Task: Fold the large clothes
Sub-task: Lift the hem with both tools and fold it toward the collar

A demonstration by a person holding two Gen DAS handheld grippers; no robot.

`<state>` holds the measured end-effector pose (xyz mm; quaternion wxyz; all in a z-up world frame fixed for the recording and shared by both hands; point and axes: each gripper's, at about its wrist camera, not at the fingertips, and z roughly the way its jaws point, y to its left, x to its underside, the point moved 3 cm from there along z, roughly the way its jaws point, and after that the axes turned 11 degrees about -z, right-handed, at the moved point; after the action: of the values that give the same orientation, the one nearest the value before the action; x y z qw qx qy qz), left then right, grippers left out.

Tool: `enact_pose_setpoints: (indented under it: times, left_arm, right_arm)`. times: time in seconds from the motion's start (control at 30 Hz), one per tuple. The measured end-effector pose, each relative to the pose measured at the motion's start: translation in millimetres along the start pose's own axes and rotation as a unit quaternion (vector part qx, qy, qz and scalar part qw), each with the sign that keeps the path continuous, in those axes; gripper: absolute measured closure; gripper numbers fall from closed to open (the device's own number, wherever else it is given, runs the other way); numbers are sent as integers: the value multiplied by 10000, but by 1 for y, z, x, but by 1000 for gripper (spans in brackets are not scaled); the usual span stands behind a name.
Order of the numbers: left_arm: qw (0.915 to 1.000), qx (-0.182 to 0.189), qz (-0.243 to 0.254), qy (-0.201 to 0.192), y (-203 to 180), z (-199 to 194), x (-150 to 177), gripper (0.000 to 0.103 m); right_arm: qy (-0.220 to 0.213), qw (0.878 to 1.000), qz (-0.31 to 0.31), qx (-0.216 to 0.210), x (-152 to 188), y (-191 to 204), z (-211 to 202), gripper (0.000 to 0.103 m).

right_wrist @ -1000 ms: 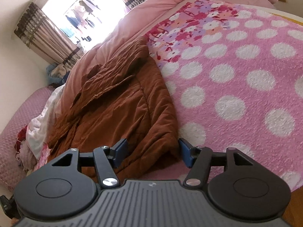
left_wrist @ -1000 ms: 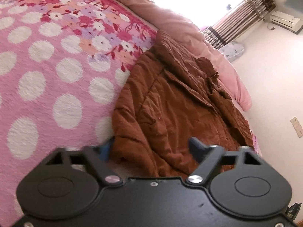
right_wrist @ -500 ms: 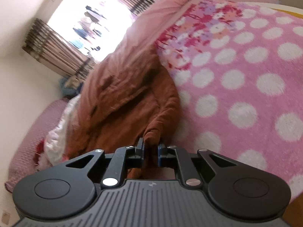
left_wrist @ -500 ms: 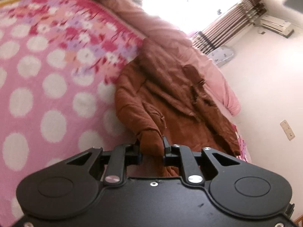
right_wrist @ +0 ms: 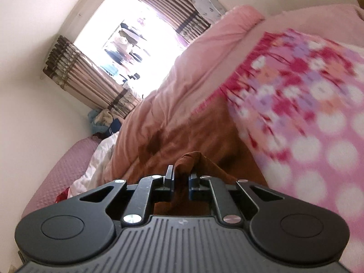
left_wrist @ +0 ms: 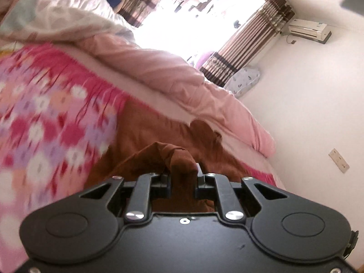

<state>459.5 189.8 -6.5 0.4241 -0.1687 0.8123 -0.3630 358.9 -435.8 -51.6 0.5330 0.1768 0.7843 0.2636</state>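
A large brown padded jacket [left_wrist: 145,136] lies on a bed covered by a pink blanket [left_wrist: 45,136] with white dots and flowers. My left gripper [left_wrist: 183,177] is shut on a bunched fold of the jacket's near edge and holds it lifted. In the right wrist view the same jacket [right_wrist: 195,132] lies left of the blanket [right_wrist: 307,113]. My right gripper [right_wrist: 182,177] is shut on another fold of the jacket's near edge, also lifted. Most of the jacket's lower part is hidden behind the gripper bodies.
A rolled pink duvet [left_wrist: 182,79] lies along the far side of the bed, beyond the jacket. A bright window with striped brown curtains [right_wrist: 95,79] is behind it. A white wall [left_wrist: 318,113] with a socket runs beside the bed. Loose clothes [right_wrist: 95,159] lie at left.
Both grippers closed on the jacket's near edge, then lifted it and moved forward over the bed toward the duvet. The views now tilt upward.
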Motion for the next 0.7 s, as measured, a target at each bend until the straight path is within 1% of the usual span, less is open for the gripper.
enact_pose_setpoints:
  times: [0.07,0.17,0.23,0.33,0.4,0.43,0.47,0.5,0.53,0.57,0.63,0.67,0.7]
  left_arm:
    - [9999,-65,114,-32,-7,22,-22,89]
    - [9989,-321,340,-88,-13,66,-55,89]
    - [9979,-494,404,-81,-9,97,-70,89]
    - [9962,-789,359,39,7,146,-83,89]
    - [9940,-1024,300,231,22,182,-86,87]
    - [9927,-1121,297,340,29,197,-84,86]
    - [9907,-1257,305,416,37,210,-82,78]
    - [9897,-1329,272,453,44,221,-81,78]
    - [9895,-1320,205,549,50,229,-80,76]
    - [9897,-1282,104,623,55,234,-79,73]
    - [9916,-1090,-158,672,59,235,-87,68]
    - [9928,-977,-223,660,57,229,-95,64]
    - [9939,-923,-240,560,55,221,-100,52]
  right_arm:
    - [-51,10000,-13,5,-23,3,20,92]
    - [-105,9999,-38,47,-60,4,57,92]
    - [-66,9999,-46,149,-82,1,89,92]
    - [44,9995,-33,312,-100,-10,133,92]
    - [181,9987,57,467,-106,-21,165,92]
    - [297,9978,82,591,-106,-28,183,92]
    - [391,9967,123,708,-104,-35,196,92]
    - [501,9952,157,821,-100,-43,212,92]
    - [595,9939,139,920,-96,-49,223,92]
    - [647,9932,142,958,-91,-54,231,91]
    - [672,9934,182,913,-83,-63,242,88]
    - [629,9941,271,839,-81,-66,241,83]
    - [565,9952,414,684,-80,-67,238,77]
